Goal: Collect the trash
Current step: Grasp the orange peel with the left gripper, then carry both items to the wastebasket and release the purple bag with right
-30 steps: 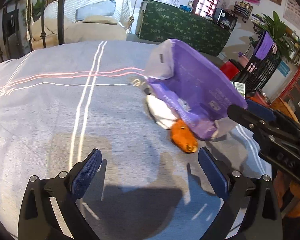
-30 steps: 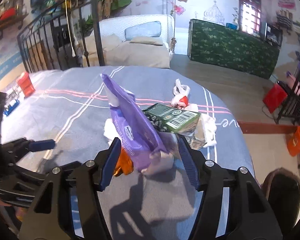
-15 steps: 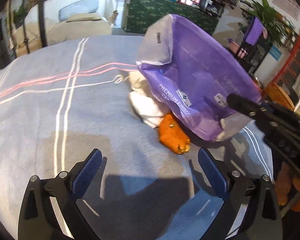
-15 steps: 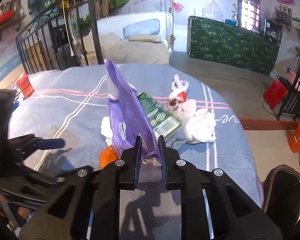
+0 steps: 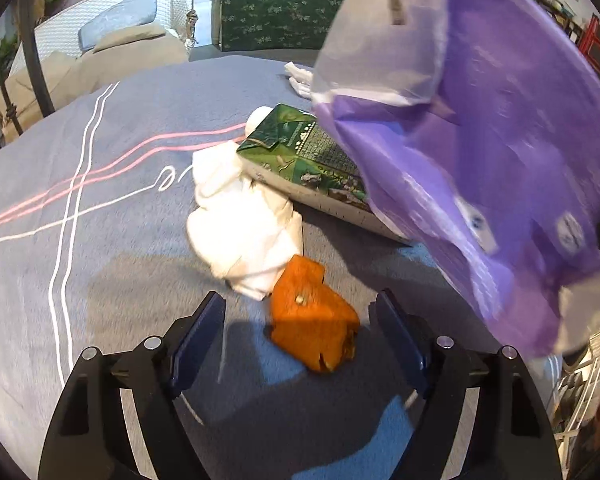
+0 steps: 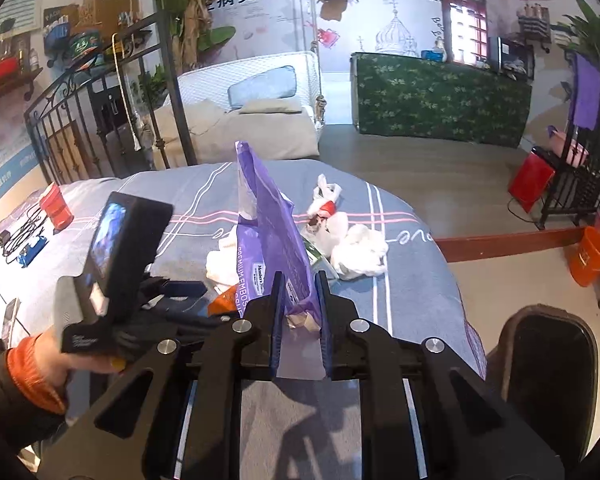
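Left wrist view: the left hand-held gripper (image 5: 300,338) has closed in on the orange peel scrap (image 5: 312,320) at lower centre, jaws narrowing, not yet touching. Right wrist view: the right hand-held gripper (image 6: 299,312), spread a second ago, now pinches the purple plastic bag (image 6: 272,236) (lifted, centre frame), ready to receive trash.

Your left wrist camera looks steeply down, close over the bedspread (image 5: 100,208). Your right one sits further back, facing the far edge. Both share the purple bag (image 5: 480,128) (image 6: 268,232).
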